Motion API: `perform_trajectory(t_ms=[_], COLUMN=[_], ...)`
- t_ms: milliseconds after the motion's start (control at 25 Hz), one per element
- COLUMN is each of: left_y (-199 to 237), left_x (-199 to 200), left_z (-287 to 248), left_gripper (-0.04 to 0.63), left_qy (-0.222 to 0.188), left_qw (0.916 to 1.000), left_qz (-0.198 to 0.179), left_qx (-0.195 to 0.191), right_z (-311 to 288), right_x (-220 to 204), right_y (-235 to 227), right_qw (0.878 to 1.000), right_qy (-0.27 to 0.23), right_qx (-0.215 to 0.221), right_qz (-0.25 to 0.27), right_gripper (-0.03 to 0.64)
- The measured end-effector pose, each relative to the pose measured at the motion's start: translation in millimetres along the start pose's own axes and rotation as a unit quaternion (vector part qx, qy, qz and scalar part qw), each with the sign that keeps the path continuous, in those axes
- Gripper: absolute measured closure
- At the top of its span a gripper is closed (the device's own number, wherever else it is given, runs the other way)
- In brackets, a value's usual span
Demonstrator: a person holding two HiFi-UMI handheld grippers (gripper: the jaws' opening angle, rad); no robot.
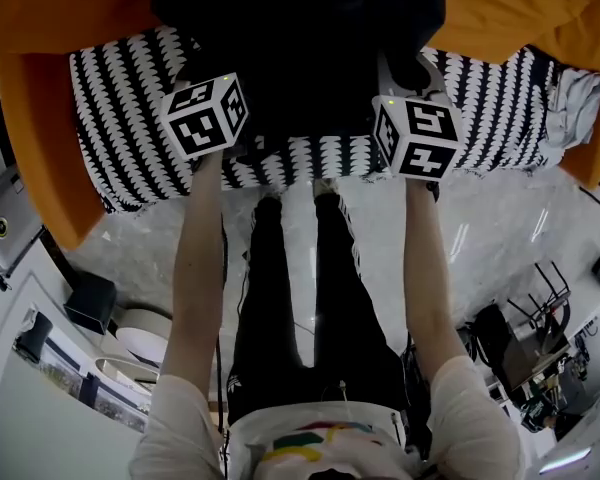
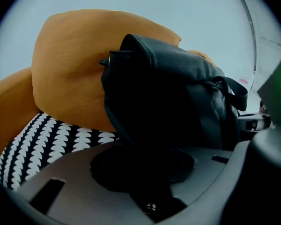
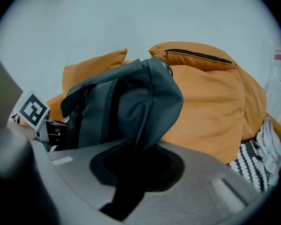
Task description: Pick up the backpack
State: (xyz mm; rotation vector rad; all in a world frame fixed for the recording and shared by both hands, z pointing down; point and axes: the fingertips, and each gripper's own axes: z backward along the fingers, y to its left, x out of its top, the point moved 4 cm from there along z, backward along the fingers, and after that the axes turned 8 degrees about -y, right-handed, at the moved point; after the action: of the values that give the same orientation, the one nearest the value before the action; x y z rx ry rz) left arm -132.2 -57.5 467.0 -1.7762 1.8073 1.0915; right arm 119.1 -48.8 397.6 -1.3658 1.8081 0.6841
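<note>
- Backpack [image 1: 300, 28], black with a leathery sheen, stands on the far middle of a seat [image 1: 120, 118] covered in black-and-white patterned cloth. Orange cushions [image 1: 40, 8] rise right behind it and at both ends of the seat.
- The left gripper [image 2: 145, 175] is at the backpack's near left corner. In the left gripper view the bag's dark lower edge runs down into the gap between the jaws, which are clenched on that material.
- The right gripper [image 3: 131, 172] is at the backpack's near right corner. Its jaws are clamped on a fold of the bag's black skin, which bunches and narrows where it enters the gap.
- Both grippers point downward and away from the person, side by side, with the bag's near face between them.
- Each gripper carries a marker cube [image 1: 205, 116]. In the right gripper view the left one's cube shows just past the bag's left side.
- A strap [image 2: 229, 90] loops out from the backpack's right side in the left gripper view.
- Bare forearms [image 1: 195, 268] reach from the near edge up to the grippers, above a pale floor [image 1: 150, 238].
- A grey cloth [image 1: 578, 98] lies crumpled at the right end of the seat, well apart from the backpack.
</note>
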Motion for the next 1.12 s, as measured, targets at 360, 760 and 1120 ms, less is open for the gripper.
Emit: perform_trajectory(t_ms=[360,760,1120], left_y=[-17.3,-25.5,-48.5], left_x=[2.6,34.4,96.9], left_z=[16.1,54.5,104.9], left_gripper=[0.505,0.518,0.522], left_qy=[-0.031,-0.082,-0.138], left_qw=[0.9992,0.9953,0.9879], left_qz=[-0.022,-0.048,-0.068], left_qx=[0.016,0.019,0.022], right_z=[14.5,44.9,86.5], right_x=[-1.5,25.8,86.0], right_y=[-2.9,6.3,4.4], right_qw=[1.0,0.998,0.994], right_qy=[-0.019,-0.056,-0.106], right_qx=[0.0,0.001,0.002], right_qz=[0.001,0.011,0.027], right_gripper=[0.568,0.571,0.572])
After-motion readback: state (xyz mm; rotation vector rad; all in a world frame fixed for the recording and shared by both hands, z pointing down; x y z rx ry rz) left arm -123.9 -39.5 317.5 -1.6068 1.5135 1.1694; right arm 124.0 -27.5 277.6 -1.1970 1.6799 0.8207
